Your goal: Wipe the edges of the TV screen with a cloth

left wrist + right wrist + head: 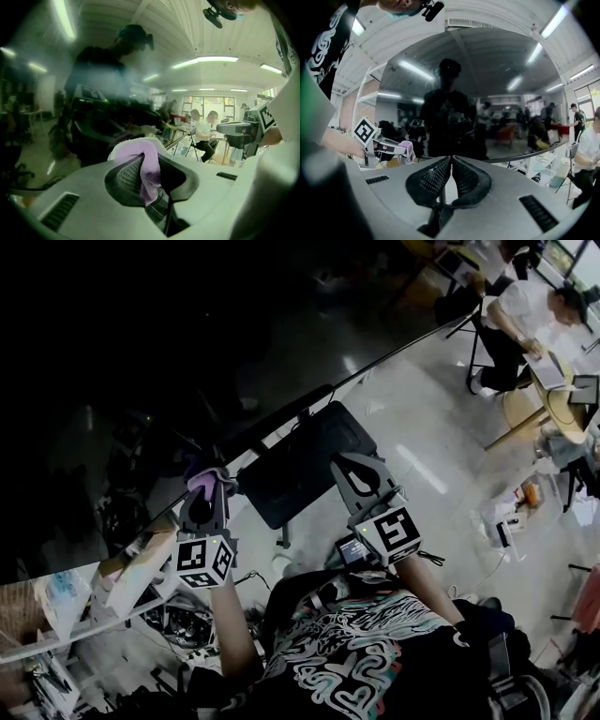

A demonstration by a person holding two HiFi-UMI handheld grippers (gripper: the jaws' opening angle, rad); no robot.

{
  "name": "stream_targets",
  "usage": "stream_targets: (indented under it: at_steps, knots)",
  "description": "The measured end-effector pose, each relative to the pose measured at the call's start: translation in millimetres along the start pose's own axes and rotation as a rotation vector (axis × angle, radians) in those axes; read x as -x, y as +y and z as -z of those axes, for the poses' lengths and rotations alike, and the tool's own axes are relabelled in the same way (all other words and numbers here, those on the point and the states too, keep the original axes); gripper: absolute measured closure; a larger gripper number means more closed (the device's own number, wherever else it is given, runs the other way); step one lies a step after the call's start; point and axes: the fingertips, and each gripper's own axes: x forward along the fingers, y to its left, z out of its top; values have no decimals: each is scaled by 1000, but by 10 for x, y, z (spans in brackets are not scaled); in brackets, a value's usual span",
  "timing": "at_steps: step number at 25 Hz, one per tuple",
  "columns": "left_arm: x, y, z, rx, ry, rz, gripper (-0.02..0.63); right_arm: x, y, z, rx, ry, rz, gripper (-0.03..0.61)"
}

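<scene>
A large dark TV screen [169, 343] fills the upper left of the head view, its lower edge [309, 399] running diagonally. My left gripper [208, 486] is shut on a lilac cloth [204, 482] pressed against that lower edge. In the left gripper view the cloth [143, 161] bunches between the jaws, right against the glossy screen [93, 93]. My right gripper [361, 474] is shut with nothing in it, a little below the edge and off the screen. In the right gripper view the screen [464, 93] mirrors the room, and the left gripper with the cloth [405, 152] shows at left.
A black stand base [300, 465] lies on the floor under the screen. Cluttered shelving [84, 606] stands at lower left. A person [520, 320] sits at a round table [562, 395] at upper right. Cables and small devices [511, 517] lie on the floor.
</scene>
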Motion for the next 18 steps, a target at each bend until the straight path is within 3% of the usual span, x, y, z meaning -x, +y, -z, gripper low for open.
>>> stream_targets:
  at_steps: [18]
  knots:
    - [-326,-369,-115,3,-4,14,544,202,-459,11,-5,3,16,545]
